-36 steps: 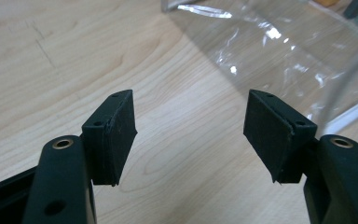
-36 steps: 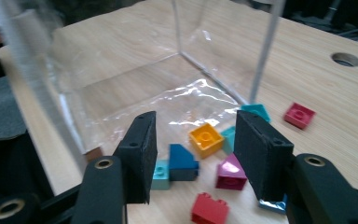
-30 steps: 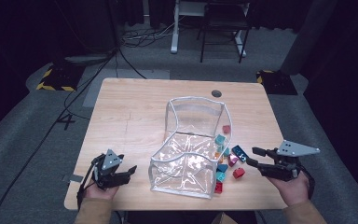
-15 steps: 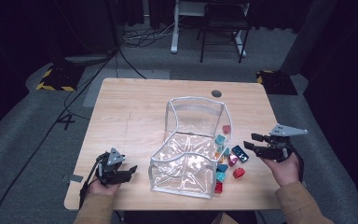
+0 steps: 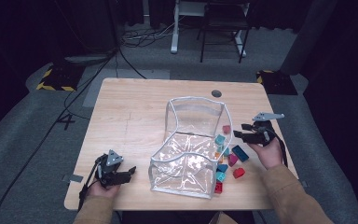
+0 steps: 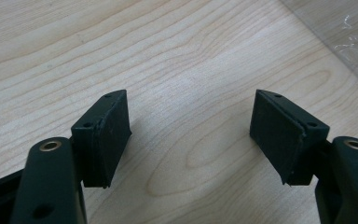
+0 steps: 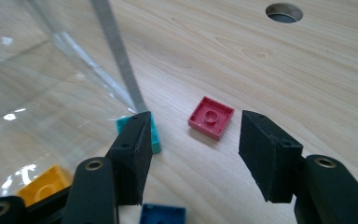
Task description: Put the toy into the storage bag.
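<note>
A clear plastic pouch [image 5: 191, 140] with grey trim stands open in the middle of the wooden table [image 5: 130, 112]. Several small bricks lie along its right side, among them a red one [image 5: 226, 129], a teal one [image 5: 220, 139] and a blue one [image 5: 240, 153]. My right gripper [image 5: 239, 130] hovers just right of them. Its jaws have just been opening, and the flat red brick [image 7: 211, 116] lies on the table ahead of the gap, untouched, with the teal brick [image 7: 154, 135] behind the left jaw. My left gripper [image 5: 128, 173] is near the front left corner; its jaws [image 6: 189, 107] have also been opening over bare wood.
A round cable hole [image 5: 216, 93] sits at the table's far side, also seen as a hole [image 7: 284, 12] beyond the red brick. A yellow brick [image 7: 42, 184] lies inside the pouch wall. A red brick [image 5: 238, 173] and others lie near the front right edge.
My right gripper has moved from the front right toward the far left, up to the bricks beside the pouch, and its jaws stand wider. The left gripper has stayed near the front left corner.
</note>
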`<move>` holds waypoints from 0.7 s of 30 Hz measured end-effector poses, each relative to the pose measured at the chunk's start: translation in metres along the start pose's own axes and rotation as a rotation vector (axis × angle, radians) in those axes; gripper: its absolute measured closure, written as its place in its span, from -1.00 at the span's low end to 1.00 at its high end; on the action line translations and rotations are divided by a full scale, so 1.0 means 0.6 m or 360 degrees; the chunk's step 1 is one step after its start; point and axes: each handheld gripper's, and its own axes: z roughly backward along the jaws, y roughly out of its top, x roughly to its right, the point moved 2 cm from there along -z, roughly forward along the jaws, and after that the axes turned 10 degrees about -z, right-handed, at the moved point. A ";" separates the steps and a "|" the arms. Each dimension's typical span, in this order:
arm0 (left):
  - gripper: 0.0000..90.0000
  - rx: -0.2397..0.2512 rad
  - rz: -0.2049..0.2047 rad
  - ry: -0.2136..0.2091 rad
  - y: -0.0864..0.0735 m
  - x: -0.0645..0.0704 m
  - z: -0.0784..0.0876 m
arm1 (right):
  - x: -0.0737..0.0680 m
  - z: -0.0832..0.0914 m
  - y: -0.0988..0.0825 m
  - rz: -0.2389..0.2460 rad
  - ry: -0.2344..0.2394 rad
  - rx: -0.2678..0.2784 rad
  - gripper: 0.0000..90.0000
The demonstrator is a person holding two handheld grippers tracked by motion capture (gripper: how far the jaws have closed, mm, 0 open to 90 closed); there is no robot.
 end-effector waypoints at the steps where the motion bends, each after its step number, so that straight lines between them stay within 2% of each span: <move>1: -0.36 0.0001 -0.0003 -0.0001 0.000 -0.001 0.000 | 0.000 0.000 0.000 0.0000 0.0000 0.0000 -0.03; 3: -0.37 0.0006 0.0014 0.0000 0.002 -0.001 -0.002 | 0.005 -0.015 0.003 0.0006 -0.0025 0.0004 -0.06; 7: -0.37 0.0003 0.0010 -0.0002 0.003 -0.002 -0.003 | 0.012 -0.052 0.006 -0.0006 -0.0055 -0.0057 -0.06; 16: -0.37 0.0003 0.0009 -0.0002 0.003 -0.002 -0.003 | 0.007 -0.091 0.007 -0.0022 -0.0077 -0.0127 -0.06; 21: -0.37 0.0003 0.0009 -0.0002 0.003 -0.002 -0.003 | 0.010 -0.111 0.003 -0.0041 -0.0118 -0.0166 -0.06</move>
